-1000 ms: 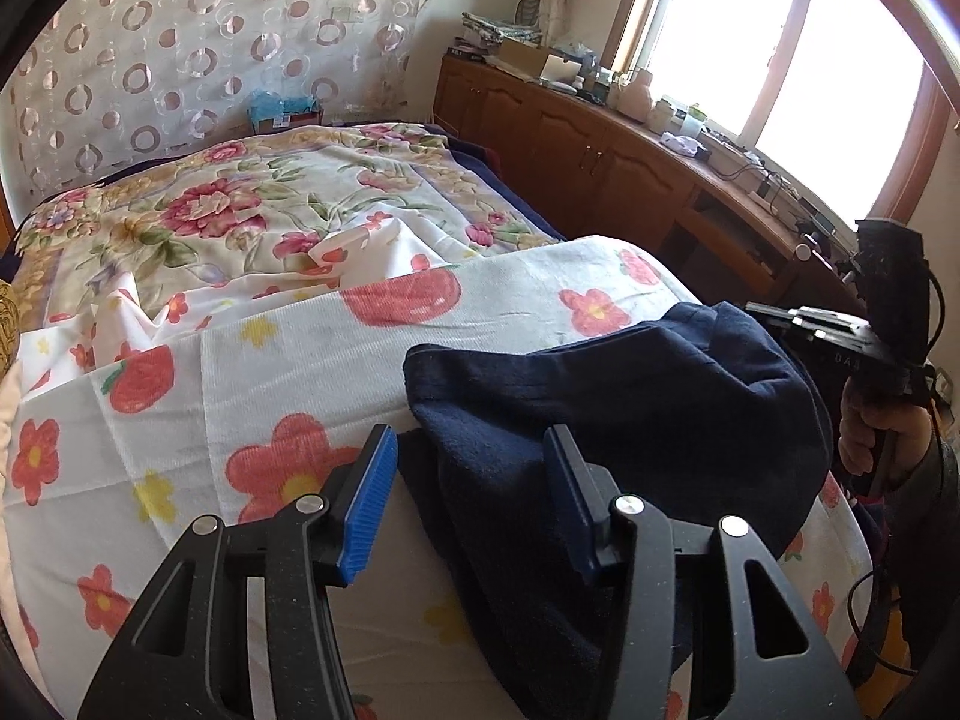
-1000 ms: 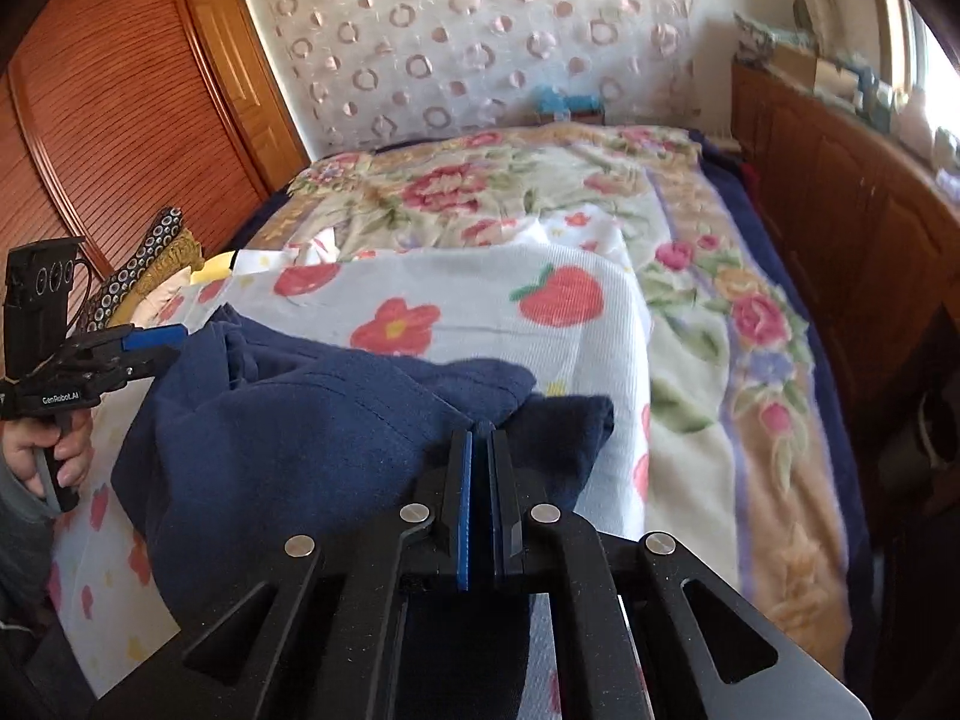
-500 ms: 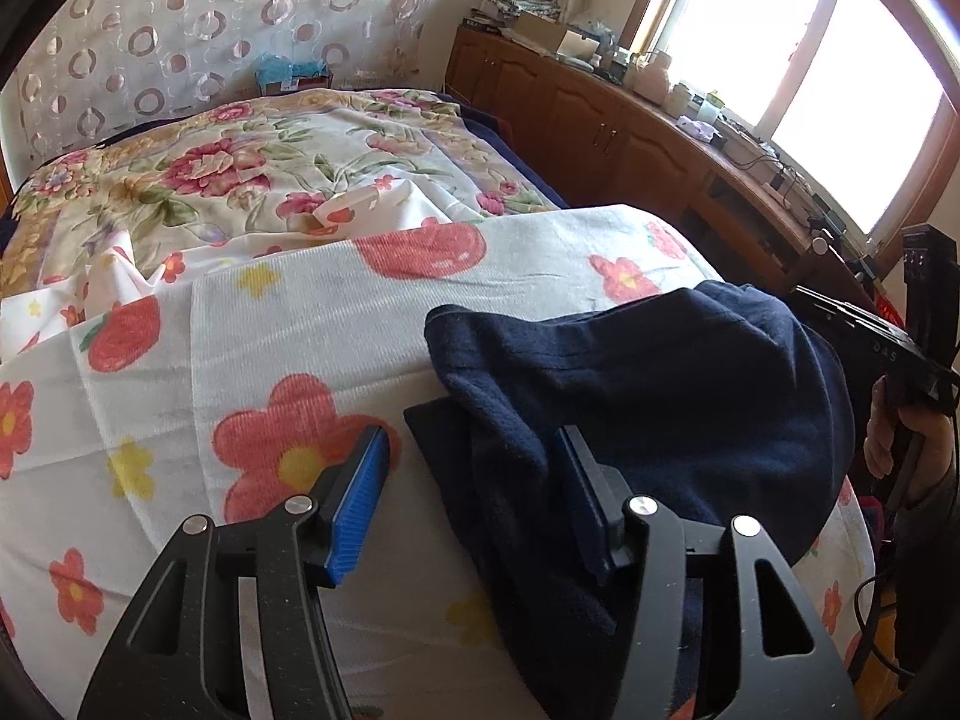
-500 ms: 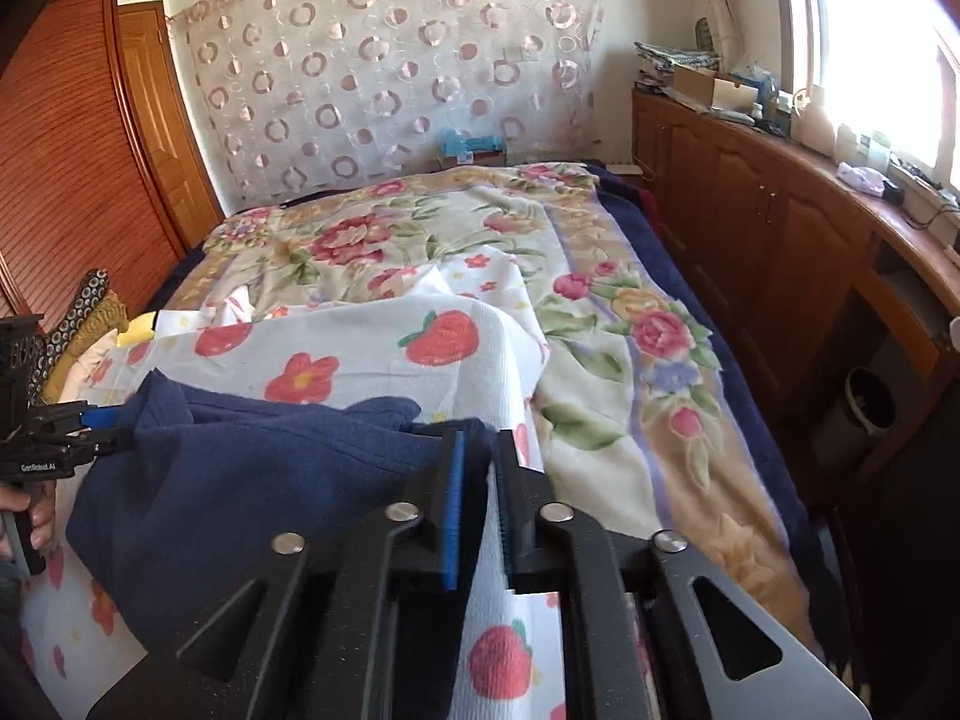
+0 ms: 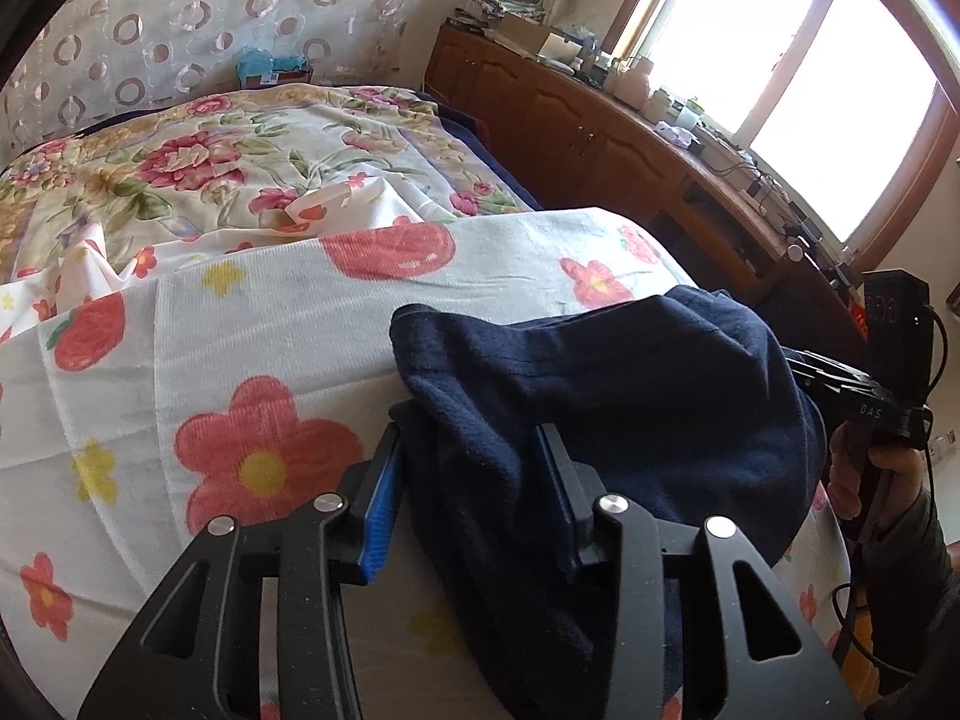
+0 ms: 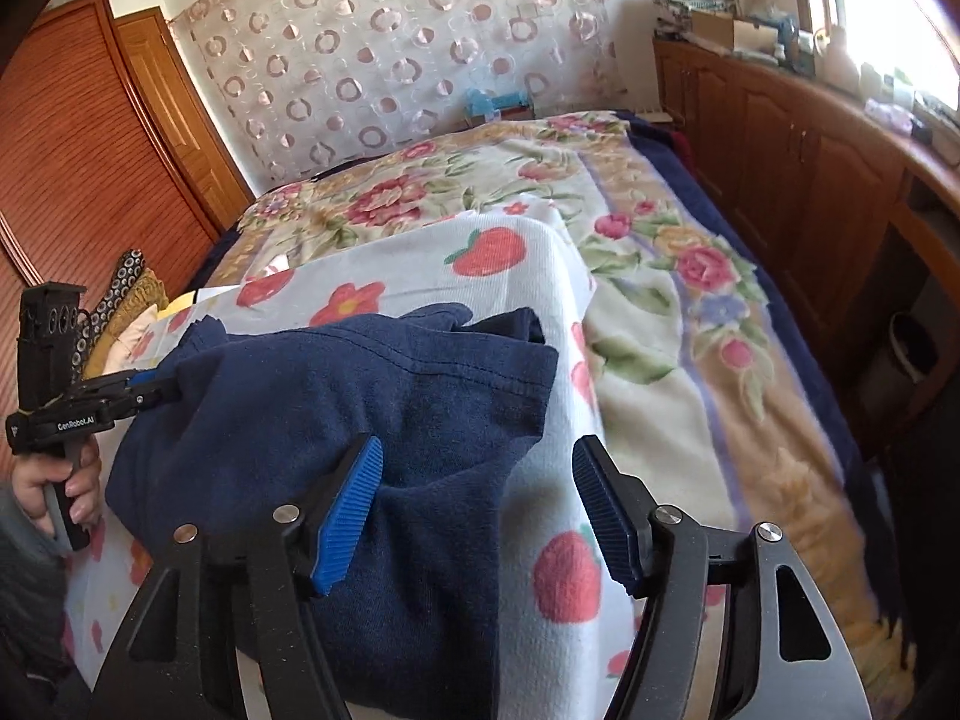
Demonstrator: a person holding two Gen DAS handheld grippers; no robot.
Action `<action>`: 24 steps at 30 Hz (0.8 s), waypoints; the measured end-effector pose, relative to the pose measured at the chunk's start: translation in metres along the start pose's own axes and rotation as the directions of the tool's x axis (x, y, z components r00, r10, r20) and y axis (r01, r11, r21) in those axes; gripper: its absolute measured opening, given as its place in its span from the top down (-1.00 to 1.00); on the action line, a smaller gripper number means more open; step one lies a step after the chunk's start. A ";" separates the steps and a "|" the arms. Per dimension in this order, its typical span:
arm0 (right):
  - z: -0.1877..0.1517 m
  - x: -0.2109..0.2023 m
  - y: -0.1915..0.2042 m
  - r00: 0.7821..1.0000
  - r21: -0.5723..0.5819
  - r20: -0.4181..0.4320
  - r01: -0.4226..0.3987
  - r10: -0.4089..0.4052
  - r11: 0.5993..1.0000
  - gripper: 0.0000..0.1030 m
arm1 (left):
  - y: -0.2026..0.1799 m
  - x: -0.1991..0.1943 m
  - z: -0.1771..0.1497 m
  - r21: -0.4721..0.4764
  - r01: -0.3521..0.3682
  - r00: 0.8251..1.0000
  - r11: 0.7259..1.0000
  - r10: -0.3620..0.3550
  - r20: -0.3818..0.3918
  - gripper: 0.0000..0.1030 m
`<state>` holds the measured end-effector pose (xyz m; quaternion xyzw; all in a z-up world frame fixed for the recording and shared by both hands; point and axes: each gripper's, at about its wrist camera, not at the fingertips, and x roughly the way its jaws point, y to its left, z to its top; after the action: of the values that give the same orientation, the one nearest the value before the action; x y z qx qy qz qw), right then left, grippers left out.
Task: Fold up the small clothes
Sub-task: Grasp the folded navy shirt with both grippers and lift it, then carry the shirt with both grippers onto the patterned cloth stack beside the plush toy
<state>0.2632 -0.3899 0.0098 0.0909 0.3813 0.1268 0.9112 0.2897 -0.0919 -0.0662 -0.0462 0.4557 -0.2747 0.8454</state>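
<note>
One navy garment (image 5: 600, 384), apparently uncontained

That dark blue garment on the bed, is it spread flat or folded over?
Folded over, loosely. The dark blue garment lies doubled on the flowered towel, a hemmed upper layer overlapping the lower, still bunched and rumpled.

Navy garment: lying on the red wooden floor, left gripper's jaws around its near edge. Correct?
Not the floor. The navy garment lies on the flower-print sheet on the bed, as the left wrist view shows. The left gripper does have its near edge between its closing jaws.
</note>
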 end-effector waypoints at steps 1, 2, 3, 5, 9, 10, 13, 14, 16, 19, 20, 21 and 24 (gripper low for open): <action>0.001 0.002 0.000 1.000 0.008 0.002 -0.018 0.018 1.000 -0.31 | 0.000 0.000 0.000 0.000 0.004 1.000 1.000 -0.004 0.001 0.29; 0.002 0.005 0.000 0.999 0.011 -0.007 -0.035 0.035 0.999 -0.31 | 0.000 -0.001 0.000 -0.002 0.010 1.000 1.000 -0.010 0.003 0.38; 0.004 0.009 -0.002 0.999 0.015 -0.020 -0.051 0.051 0.999 -0.31 | 0.001 -0.002 0.000 -0.007 0.021 1.000 1.000 -0.021 0.004 0.49; 0.005 0.012 -0.001 0.996 0.005 -0.024 -0.084 0.084 0.996 -0.31 | 0.000 -0.005 0.000 -0.005 0.033 0.999 0.999 -0.033 0.009 0.62; 0.007 0.018 -0.003 0.988 -0.014 -0.054 -0.146 0.145 0.989 0.26 | -0.011 -0.016 -0.001 0.030 0.030 0.999 0.999 -0.031 0.039 0.72; 0.007 0.020 -0.002 0.986 -0.028 -0.053 -0.161 0.159 0.987 0.38 | -0.015 -0.022 -0.001 0.036 0.031 0.998 0.999 -0.033 0.057 0.72; 0.008 0.020 0.001 0.984 -0.074 -0.061 -0.173 0.169 0.982 0.68 | -0.021 -0.042 -0.002 0.032 0.057 0.992 0.998 -0.060 0.110 0.76; 0.008 0.017 0.003 0.986 -0.088 -0.053 -0.164 0.160 0.982 0.70 | -0.024 -0.051 -0.002 0.035 0.063 0.990 0.997 -0.067 0.127 0.77; 0.009 0.008 0.008 0.988 -0.107 -0.007 -0.151 0.151 0.983 0.73 | -0.028 -0.066 -0.003 0.047 0.068 0.984 0.997 -0.074 0.160 0.77; 0.011 -0.012 0.018 0.986 -0.132 0.079 -0.137 0.148 0.982 0.75 | -0.033 -0.096 -0.006 0.054 0.062 0.972 0.997 -0.072 0.223 0.78; 0.014 -0.016 0.023 0.983 -0.142 0.094 -0.142 0.156 0.980 0.75 | -0.032 -0.109 -0.007 0.052 0.061 0.965 0.997 -0.072 0.252 0.78; 0.016 -0.020 0.030 0.980 -0.162 0.109 -0.146 0.165 0.976 0.76 | -0.030 -0.120 -0.008 0.048 0.059 0.959 0.997 -0.070 0.276 0.78; 0.025 -0.025 0.052 0.973 -0.213 0.134 -0.157 0.188 0.964 0.76 | -0.019 -0.159 -0.010 0.031 0.033 0.935 0.999 -0.041 0.352 0.78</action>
<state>0.2554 -0.3494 0.0576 0.0409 0.2861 0.2365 0.9276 0.2044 -0.0257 0.0526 -0.0927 0.2924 -0.2835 0.9086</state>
